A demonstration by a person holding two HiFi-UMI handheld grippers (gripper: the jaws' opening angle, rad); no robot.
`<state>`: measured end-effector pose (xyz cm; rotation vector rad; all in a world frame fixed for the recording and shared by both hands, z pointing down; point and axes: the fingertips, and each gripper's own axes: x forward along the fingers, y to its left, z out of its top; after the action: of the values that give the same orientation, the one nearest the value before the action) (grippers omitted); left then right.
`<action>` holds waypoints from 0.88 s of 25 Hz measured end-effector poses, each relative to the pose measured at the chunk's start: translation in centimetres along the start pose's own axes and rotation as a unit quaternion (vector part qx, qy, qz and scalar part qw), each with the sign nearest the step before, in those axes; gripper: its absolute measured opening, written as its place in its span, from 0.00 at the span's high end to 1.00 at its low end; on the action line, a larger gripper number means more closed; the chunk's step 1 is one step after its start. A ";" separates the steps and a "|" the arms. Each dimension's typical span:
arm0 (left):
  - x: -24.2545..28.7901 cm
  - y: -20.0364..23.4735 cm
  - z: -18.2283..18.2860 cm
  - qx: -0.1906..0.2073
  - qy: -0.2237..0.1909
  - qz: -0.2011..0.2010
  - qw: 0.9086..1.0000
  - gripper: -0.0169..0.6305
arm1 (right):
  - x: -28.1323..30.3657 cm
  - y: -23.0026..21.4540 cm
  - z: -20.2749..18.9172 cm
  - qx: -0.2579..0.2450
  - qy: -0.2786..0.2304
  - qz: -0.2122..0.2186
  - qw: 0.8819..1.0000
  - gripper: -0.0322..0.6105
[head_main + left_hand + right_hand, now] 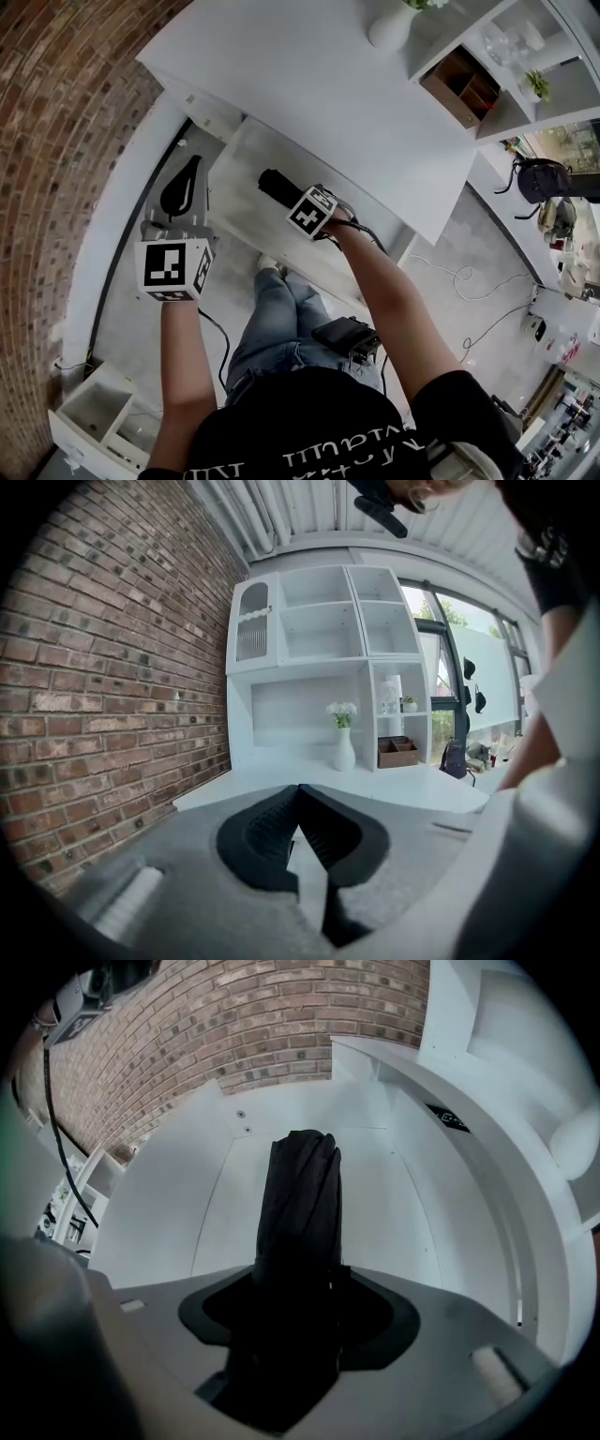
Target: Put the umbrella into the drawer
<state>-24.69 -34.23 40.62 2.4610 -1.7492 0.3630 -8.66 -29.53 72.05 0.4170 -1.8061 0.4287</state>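
I count two grippers, the left gripper (194, 165) and the right gripper (287, 195). There are two marker cubes, one marker cube (173, 269) on the left and another marker cube (311, 212) on the right. There is one black folded umbrella (272, 184) and one open drawer (246, 157). Far on the single desk (309, 84) stands one white vase (391, 26). The one shelf unit (572, 89) at far right holds one wooden box (459, 86) and one small plant (537, 84).
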 end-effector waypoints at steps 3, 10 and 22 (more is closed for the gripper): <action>0.3 0.2 -0.5 0.000 0.005 -0.003 1.000 0.98 | 0.8 0.0 -0.3 -0.004 0.009 0.000 1.000 0.53; 0.7 0.3 -0.7 0.003 0.010 -0.013 1.000 0.98 | 2.1 0.1 -1.0 -0.012 0.027 -0.008 1.000 0.53; 0.5 0.1 -0.3 0.000 0.001 -0.021 1.000 0.98 | 1.4 0.3 -0.7 -0.002 0.029 -0.011 1.000 0.36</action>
<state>-24.63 -34.68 41.04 2.4922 -1.6941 0.3613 -8.65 -29.00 73.57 0.4173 -1.7441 0.4181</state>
